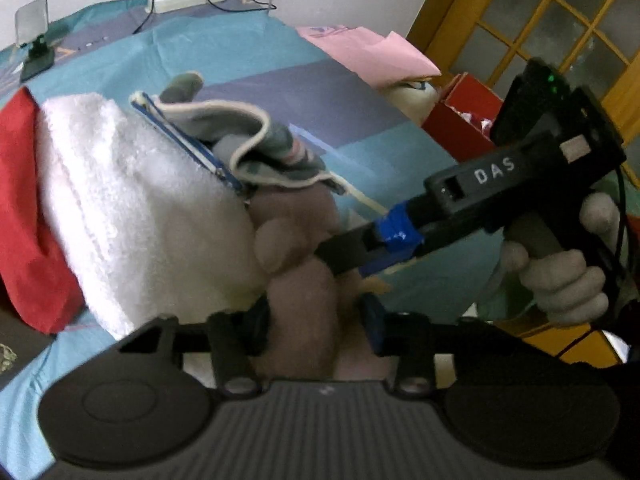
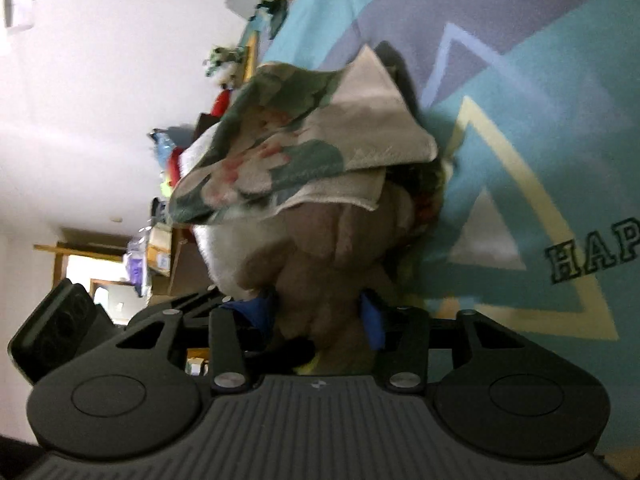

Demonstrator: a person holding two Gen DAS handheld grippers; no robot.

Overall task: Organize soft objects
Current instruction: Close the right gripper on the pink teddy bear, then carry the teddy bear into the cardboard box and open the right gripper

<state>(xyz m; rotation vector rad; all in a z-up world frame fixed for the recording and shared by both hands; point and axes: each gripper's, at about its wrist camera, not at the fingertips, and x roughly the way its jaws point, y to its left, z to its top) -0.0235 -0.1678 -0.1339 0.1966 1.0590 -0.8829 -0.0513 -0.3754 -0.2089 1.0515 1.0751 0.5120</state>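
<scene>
Two grippers meet on one brown plush toy [image 1: 300, 280] lying on the teal and purple patterned bedspread [image 1: 240, 52]. Nearest the left wrist camera, the left gripper [image 1: 316, 320] has its blue-padded jaws partly closed with the toy's body between them; the pads seem to press its sides. From the right, the right gripper [image 1: 352, 250], held in a grey-gloved hand [image 1: 560, 276], reaches in level and bites the same toy; in its own view the right gripper [image 2: 316, 320] shows brown plush wedged between narrowed jaws. Beyond sit a fluffy white towel [image 1: 132, 208] with a red cloth [image 1: 24, 208] beside it, and a floral grey-green washcloth [image 2: 288, 140] draped over the toy.

I judge this as a two-handed pickup of the toy from the pile. Next, both grips need to lift together, letting the washcloth slide off rather than drag along.

Readable writing: "DAS" on the right gripper's black body, and "HAP" printed on the bedspread.
</scene>
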